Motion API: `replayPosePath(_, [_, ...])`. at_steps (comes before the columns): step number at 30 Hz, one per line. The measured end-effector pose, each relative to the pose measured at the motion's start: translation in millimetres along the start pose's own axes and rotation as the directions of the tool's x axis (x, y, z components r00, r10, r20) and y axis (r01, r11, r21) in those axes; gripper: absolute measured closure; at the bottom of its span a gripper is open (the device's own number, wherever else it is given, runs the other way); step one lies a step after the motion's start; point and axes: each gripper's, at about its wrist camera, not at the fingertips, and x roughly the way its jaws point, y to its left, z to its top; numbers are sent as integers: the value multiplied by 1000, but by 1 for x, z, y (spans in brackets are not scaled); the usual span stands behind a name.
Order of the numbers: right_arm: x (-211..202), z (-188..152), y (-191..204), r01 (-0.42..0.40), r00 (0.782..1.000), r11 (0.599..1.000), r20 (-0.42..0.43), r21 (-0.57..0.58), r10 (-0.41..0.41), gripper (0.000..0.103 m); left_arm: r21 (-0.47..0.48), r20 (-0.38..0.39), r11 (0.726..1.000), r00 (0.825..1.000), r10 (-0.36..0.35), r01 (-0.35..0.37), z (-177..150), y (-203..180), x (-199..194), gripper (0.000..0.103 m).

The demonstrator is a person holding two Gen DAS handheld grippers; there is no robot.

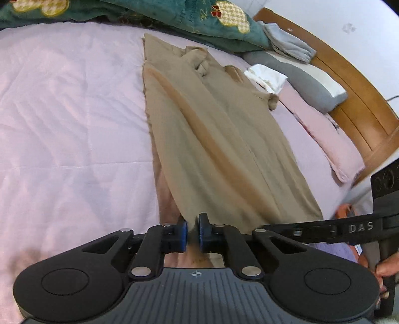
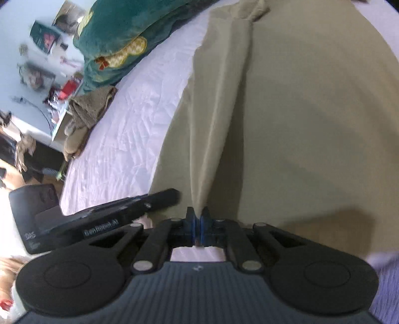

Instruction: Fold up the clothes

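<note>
My left gripper [image 1: 192, 230] and right gripper [image 2: 198, 225] each pinch the near hem of the tan garment [image 1: 212, 129], jaws clamped on cloth. It lies lengthwise on the pink bedspread [image 1: 69, 112], green blanket [image 1: 154, 15] beyond.

Bed [image 1: 62, 112]: covered by a pale pink quilt, creased, filling most of both views.
Headboard [image 1: 359, 99]: warm brown wood, curving along the bed's far right edge.
Wall [image 1: 336, 22]: plain white, behind the headboard.
Pillows [image 1: 314, 82]: grey and pink, against the headboard.
Green blanket [image 1: 174, 17]: bunched at the bed's far edge.
Side surface [image 2: 37, 62]: white, cluttered, beyond the bed.
</note>
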Motion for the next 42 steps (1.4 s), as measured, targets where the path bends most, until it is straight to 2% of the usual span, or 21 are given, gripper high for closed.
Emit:
replayPosePath(3, [12,-8,-27,95,995,994,-43,58,-92,100,56,-57,997,996,64,-60,-1,4,1,95])
replayPosePath(5, [11,-10,-29,130,991,991,-25,41,-129,100,82,-66,992,992,103,-97,-1,2,1,94])
replayPosePath(8, [-2,-6,-1,283,959,952,46,-112,-280,91,94,-6,989,993,116,-115,7,-5,-15,93])
replayPosePath(9, [-6,-1,11,306,951,938,103,-160,-293,82,113,23,987,994,109,-111,12,-12,-19,92])
replayPosePath(10, [-10,5,23,318,944,926,160,-202,-289,65,129,43,986,994,99,-104,18,-19,-19,89])
replayPosePath(12, [-8,19,42,255,953,932,233,-257,-196,48,161,72,983,994,78,-88,29,-34,-19,88])
replayPosePath(14, [4,39,61,263,947,913,263,-313,-183,47,193,74,979,996,55,-69,38,-51,-10,86])
replayPosePath(16, [14,64,69,305,930,889,306,-341,-202,47,215,50,976,998,30,-40,39,-66,4,84])
replayPosePath(20, [35,120,67,337,914,895,329,-292,-237,47,247,-27,968,999,-25,31,25,-90,34,83])
replayPosePath(22, [42,136,56,368,903,887,334,-280,-269,47,258,-85,963,995,-57,77,15,-100,53,83])
replayPosePath(24, [57,146,46,348,921,859,308,-376,-239,47,238,-158,967,986,-58,94,5,-104,72,83])
replayPosePath(25, [69,148,44,371,921,824,281,-428,-269,47,242,-134,966,989,-65,96,1,-105,71,82])
replayPosePath(26, [79,152,38,442,897,767,257,-465,-361,47,246,-143,964,987,-67,101,1,-107,70,82])
replayPosePath(28, [87,166,18,565,822,679,255,-469,-509,48,215,-195,970,978,-69,111,11,-107,65,82])
replayPosePath(30, [69,189,-2,578,816,727,278,-372,-507,47,229,-169,966,982,-81,119,28,-113,56,82])
replayPosePath(33, [40,237,-23,448,880,861,287,-241,-378,47,258,-66,961,994,-82,97,67,-125,50,77])
replayPosePath(34, [36,253,-28,417,889,885,296,-208,-349,46,264,-27,961,997,-77,81,80,-128,56,67])
replayPosePath(35, [34,270,-31,397,891,899,313,-182,-330,45,271,12,960,997,-70,64,94,-132,63,57])
replayPosePath(37, [42,295,-35,388,884,907,343,-163,-317,36,308,58,951,998,5,-23,117,-139,90,51])
replayPosePath(39, [59,319,-36,392,879,907,354,-153,-320,33,322,59,942,995,83,-98,131,-140,118,51])
replayPosePath(42, [87,340,-45,367,898,914,322,-174,-299,33,235,46,962,990,132,-139,151,-134,144,51])
